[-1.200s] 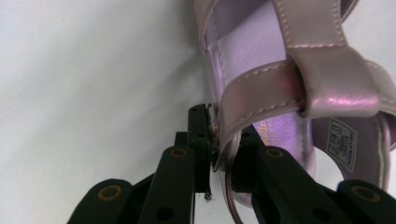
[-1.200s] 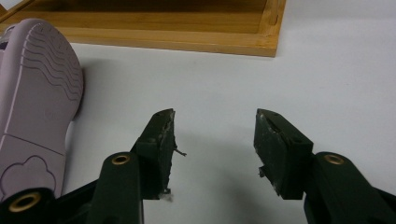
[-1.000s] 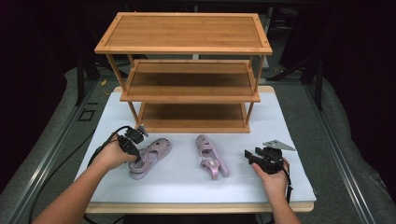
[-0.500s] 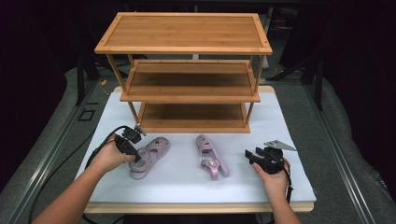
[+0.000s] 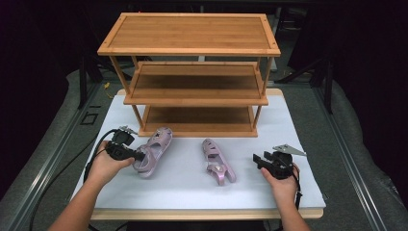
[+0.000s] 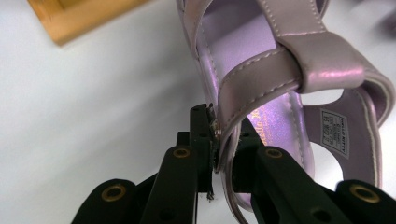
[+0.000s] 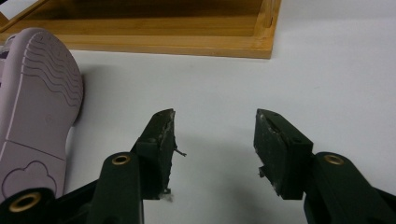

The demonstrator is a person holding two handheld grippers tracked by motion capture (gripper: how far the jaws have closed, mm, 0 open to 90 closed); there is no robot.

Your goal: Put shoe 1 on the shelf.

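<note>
In the high view, the left gripper [image 5: 139,155] sat at the lower left of the frame, held in the person's left hand [image 5: 107,166], and its jaws were clamped on the side strap of a lilac sandal [image 5: 153,151]. That sandal lay left of centre on the white table [image 5: 298,192], its toe pointing up toward the bamboo shoe rack [image 5: 192,72] that filled the upper middle of the picture. The left gripper view gave the close look: the two black jaws rose from the bottom centre and pinched the stitched strap edge of the lilac sandal [image 6: 280,84] between them, the shiny purple insole and a small printed label showing to the right, and a corner of the bamboo shoe rack [image 6: 70,18] in the upper left. Over at the lower right of the high view, the right gripper [image 5: 259,162] rested in the person's right hand [image 5: 284,185], a grey three-cornered plate on top, jaws facing left toward the second sandal [image 5: 217,161], which lay on its side near the centre, well apart from the first. In the right gripper view the jaws of the right gripper [image 7: 215,135] stood wide apart with nothing between them, only white table [image 7: 327,70] beyond; the ridged sole of the second sandal [image 7: 37,107] filled the left edge, and the bottom shelf of the bamboo shoe rack [image 7: 187,32] ran across the top.
</note>
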